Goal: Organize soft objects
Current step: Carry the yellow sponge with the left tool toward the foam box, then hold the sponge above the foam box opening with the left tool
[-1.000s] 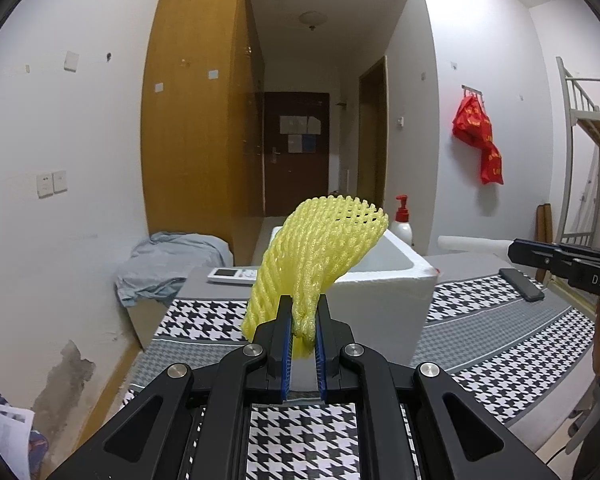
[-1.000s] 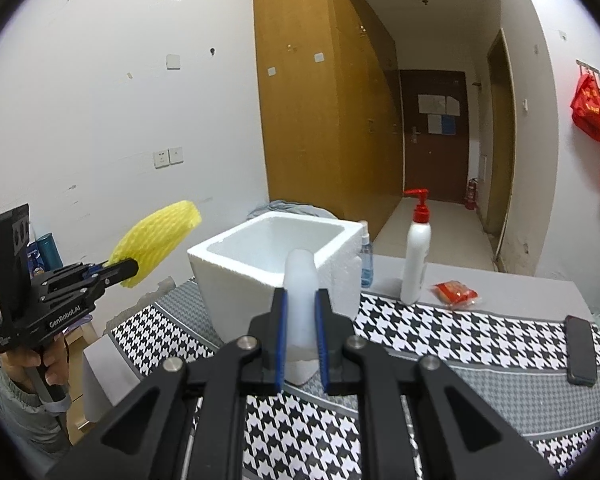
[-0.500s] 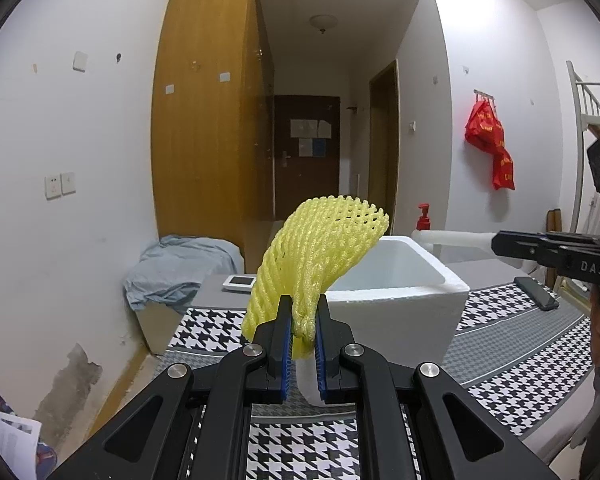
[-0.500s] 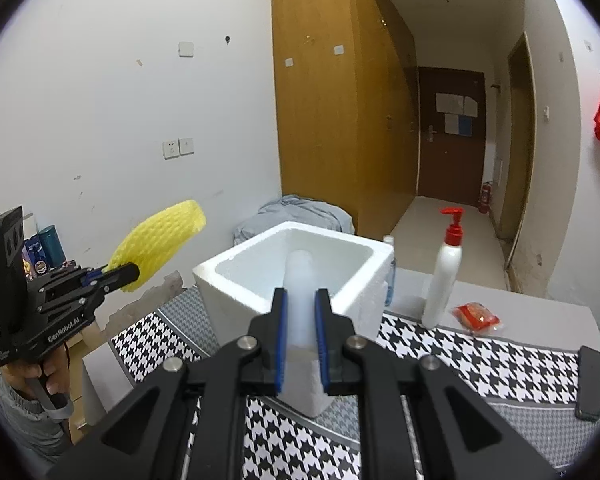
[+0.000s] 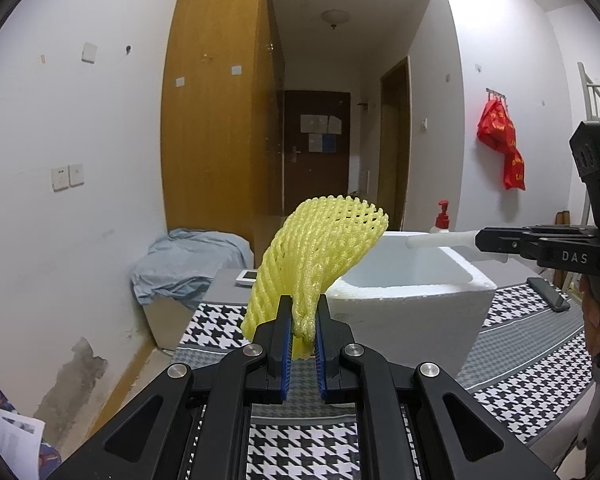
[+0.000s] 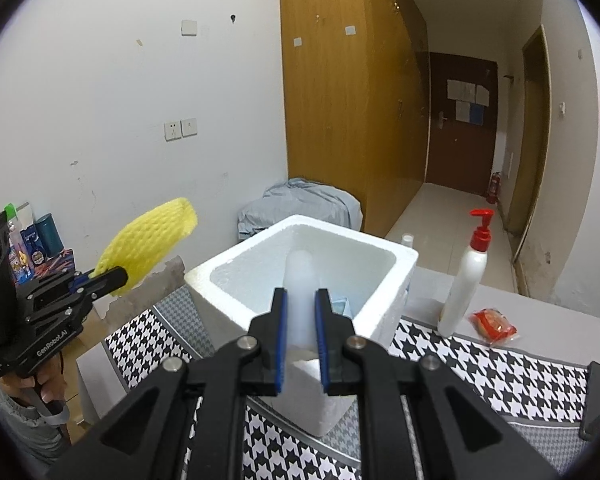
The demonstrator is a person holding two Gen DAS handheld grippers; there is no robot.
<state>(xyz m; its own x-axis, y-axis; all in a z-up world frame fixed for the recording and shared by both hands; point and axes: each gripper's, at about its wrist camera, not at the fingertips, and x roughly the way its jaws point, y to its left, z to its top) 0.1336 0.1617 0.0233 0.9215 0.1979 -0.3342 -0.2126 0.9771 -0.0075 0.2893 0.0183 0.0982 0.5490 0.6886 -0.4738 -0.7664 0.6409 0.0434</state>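
Observation:
My left gripper [image 5: 302, 318] is shut on a yellow foam net sleeve [image 5: 320, 248], which fans up and to the right in front of the white foam box [image 5: 412, 300]. In the right wrist view the same net sleeve [image 6: 148, 244] sticks out of the left gripper [image 6: 114, 278], left of the box [image 6: 304, 276]. My right gripper [image 6: 300, 308] is shut on a white foam tube [image 6: 300, 280], held above the box's open top. From the left wrist view the tube [image 5: 440, 240] reaches over the box's right rim from the right gripper [image 5: 480, 242].
The box stands on a houndstooth cloth [image 6: 480, 364] over the table. A red-pump lotion bottle [image 6: 466, 276], a red packet [image 6: 494, 324] and a dark phone [image 5: 548, 300] lie to the right. A grey cloth bundle [image 5: 188, 260] sits beyond the table's far left edge.
Both grippers came closer to the foam box, which now looks larger. The right gripper with the white tube moved in over the box opening. Both grips are unchanged.

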